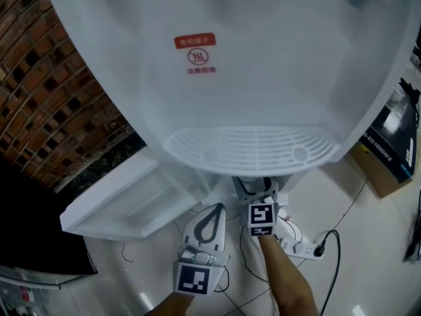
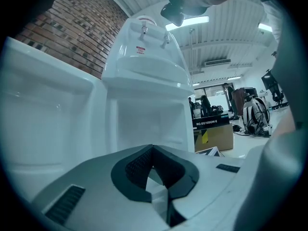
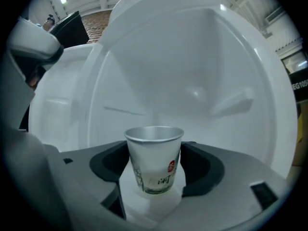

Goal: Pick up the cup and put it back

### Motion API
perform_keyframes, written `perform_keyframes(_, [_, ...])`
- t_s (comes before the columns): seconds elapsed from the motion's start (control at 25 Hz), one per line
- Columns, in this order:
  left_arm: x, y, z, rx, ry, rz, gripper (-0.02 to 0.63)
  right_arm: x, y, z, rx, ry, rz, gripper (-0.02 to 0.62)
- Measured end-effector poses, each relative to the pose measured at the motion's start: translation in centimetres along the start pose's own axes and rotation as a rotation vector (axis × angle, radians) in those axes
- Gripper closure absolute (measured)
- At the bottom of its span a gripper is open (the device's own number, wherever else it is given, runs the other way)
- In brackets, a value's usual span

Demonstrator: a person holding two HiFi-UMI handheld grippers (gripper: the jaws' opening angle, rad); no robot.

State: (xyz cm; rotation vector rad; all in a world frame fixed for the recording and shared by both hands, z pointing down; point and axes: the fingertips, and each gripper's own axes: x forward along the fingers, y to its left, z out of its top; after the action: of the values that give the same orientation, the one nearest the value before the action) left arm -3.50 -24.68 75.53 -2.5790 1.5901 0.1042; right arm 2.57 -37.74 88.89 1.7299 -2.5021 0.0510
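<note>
A white paper cup (image 3: pixel 155 160) with a red mark and grey print stands upright between the jaws of my right gripper (image 3: pixel 156 148), whose dark pads touch its sides. Behind it is the white inner wall of the water dispenser's lower compartment (image 3: pixel 192 81). In the head view the right gripper (image 1: pixel 258 186) reaches under the dispenser's drip tray (image 1: pixel 250 147), which hides the cup. My left gripper (image 1: pixel 212 209) hangs beside it, a little nearer to me. Its pads (image 2: pixel 139 165) meet at the tips with nothing between them.
The white dispenser body (image 1: pixel 263 58) fills the head view. Its lower door (image 1: pixel 125 203) stands open to the left. A brick wall (image 1: pixel 46 91) is at left, a cardboard box (image 1: pixel 395 143) at right, and a power strip (image 1: pixel 302 247) with a cable lies on the floor.
</note>
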Motion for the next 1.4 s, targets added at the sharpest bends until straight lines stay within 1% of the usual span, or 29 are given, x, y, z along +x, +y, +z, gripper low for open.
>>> perform_keyframes(0.12, [0.0, -0.2, -0.4, 0.016, 0.004, -0.006, 0.604, 0.3, -0.4, -0.8, 0.015, 0.008, -0.002, 0.252])
perform_keyframes(0.24, [0.1, -0.4, -0.7, 0.007, 0.007, -0.008, 0.604, 0.3, -0.7, -1.5, 0.034, 0.023, -0.001, 0.249])
perform_keyframes(0.32, [0.0, -0.7, -1.0, 0.016, 0.017, -0.017, 0.604, 0.3, -0.6, -1.8, 0.04, 0.03, 0.008, 0.247])
perform_keyframes(0.4, [-0.1, -0.8, -1.1, 0.024, 0.023, -0.019, 0.604, 0.3, -0.4, -1.8, 0.04, 0.034, 0.015, 0.216])
perform_keyframes(0.52, [0.0, -0.8, -0.9, 0.028, 0.021, -0.018, 0.604, -0.1, -0.5, -1.9, 0.035, 0.041, 0.007, 0.216])
perform_keyframes(0.72, [-0.2, -1.1, -0.7, 0.037, 0.018, -0.027, 0.604, -1.5, -0.6, -2.2, 0.034, 0.054, -0.002, 0.216])
perform_keyframes(0.92, [-0.4, -2.1, -0.8, 0.047, 0.029, -0.05, 0.604, -4.9, -0.4, -1.1, 0.038, 0.04, -0.018, 0.222])
perform_keyframes(1.08, [-0.5, -3.0, -0.4, 0.032, 0.04, -0.063, 0.604, -7.7, 0.6, 1.1, 0.005, 0.015, -0.008, 0.353])
perform_keyframes(1.2, [-0.3, -3.8, 0.7, 0.037, 0.039, -0.083, 0.604, -9.0, 0.7, 3.7, -0.045, -0.002, 0.015, 0.432])
perform_keyframes(1.32, [-0.1, -4.4, 2.7, 0.024, 0.037, -0.096, 0.604, -10.2, 1.0, 6.9, -0.08, -0.008, 0.046, 0.491])
perform_keyframes(1.4, [-0.3, -4.6, 4.5, 0.009, 0.045, -0.104, 0.604, -11.7, 1.4, 9.3, -0.097, 0.002, 0.061, 0.516])
